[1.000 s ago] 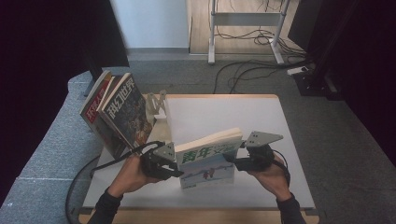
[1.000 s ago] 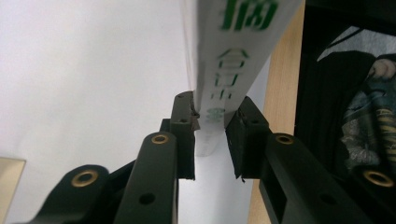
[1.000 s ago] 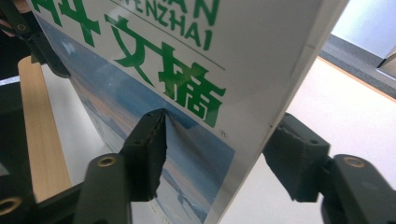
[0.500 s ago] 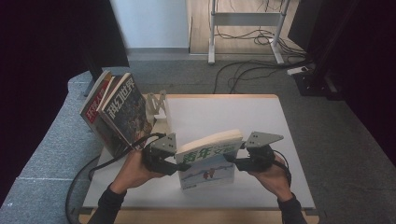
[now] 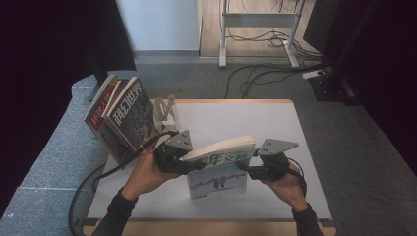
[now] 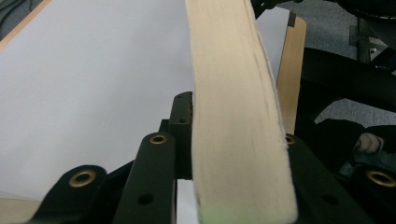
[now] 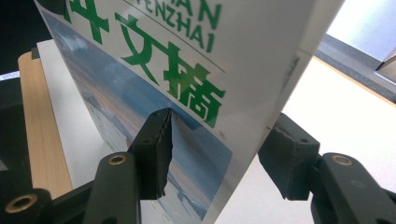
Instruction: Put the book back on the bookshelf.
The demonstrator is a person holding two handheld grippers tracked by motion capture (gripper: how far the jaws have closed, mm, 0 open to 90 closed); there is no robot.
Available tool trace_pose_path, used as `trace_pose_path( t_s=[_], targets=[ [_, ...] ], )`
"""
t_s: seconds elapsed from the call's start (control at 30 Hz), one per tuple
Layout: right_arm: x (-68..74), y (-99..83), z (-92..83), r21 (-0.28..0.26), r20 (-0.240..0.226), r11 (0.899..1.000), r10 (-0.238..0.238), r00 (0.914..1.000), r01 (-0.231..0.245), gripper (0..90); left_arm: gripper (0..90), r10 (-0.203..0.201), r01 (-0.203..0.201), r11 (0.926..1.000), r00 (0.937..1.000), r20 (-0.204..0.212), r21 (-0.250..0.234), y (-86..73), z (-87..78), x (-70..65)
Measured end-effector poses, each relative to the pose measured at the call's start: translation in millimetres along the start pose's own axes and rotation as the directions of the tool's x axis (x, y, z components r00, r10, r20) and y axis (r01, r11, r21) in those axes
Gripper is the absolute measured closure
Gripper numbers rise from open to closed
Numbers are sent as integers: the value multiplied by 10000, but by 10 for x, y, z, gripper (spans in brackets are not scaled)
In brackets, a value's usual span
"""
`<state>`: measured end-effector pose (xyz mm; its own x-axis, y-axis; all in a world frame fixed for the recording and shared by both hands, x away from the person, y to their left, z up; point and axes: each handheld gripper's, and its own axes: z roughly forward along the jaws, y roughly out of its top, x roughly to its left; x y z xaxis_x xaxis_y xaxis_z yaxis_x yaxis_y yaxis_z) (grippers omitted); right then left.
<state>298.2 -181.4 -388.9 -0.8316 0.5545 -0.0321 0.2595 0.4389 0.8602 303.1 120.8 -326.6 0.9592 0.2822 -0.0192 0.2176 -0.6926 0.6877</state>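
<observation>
High view puts the magazine (image 5: 219,164) near the front middle of the white table (image 5: 255,118), standing on its lower edge with the top tipped over, and you hold it from both sides. Your left gripper (image 5: 183,160) clamps the page block at its nine o'clock edge; in the left gripper view the cream pages (image 6: 238,116) sit squeezed between the jaws, which have just been closing. Your right gripper (image 5: 252,170) bites the three o'clock edge, with the pads pressed on the cover (image 7: 154,79) front and back. Keep both grips level so the book does not twist, and lift evenly before carrying it toward ten o'clock, where leaning books (image 5: 123,115) rest against a rack (image 5: 164,110). Both forearms enter from six o'clock, wrists angled inward, palms facing each other.
</observation>
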Motion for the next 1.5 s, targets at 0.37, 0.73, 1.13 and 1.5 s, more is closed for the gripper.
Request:
trace_pose_path(
  t_s=[0.37, 0.73, 1.13, 1.5],
  targets=[
    [-124, -252, -50, 415, 864, 9990, 145, 9962, -181, 333, 728, -33, 32, 10000, 9999, 145, 55, 11, 8, 51],
    [-391, -895, 24, 1452, 1989, 9761, 1315, 9712, -1619, 140, 729, 43, -48, 9999, 9995, 319, 151, 12, -2, 77],
    [-565, -1536, 138, 2100, 3407, 9312, 2159, 9150, -2979, 0, 731, -39, 27, 9986, 9997, 221, 537, 61, -1, 75],
    [-569, -1656, 138, 1765, 3610, 9283, 2482, 8989, -3272, 0, 741, -588, 582, 9974, 9982, 127, 428, 79, 9, 140]
  ],
)
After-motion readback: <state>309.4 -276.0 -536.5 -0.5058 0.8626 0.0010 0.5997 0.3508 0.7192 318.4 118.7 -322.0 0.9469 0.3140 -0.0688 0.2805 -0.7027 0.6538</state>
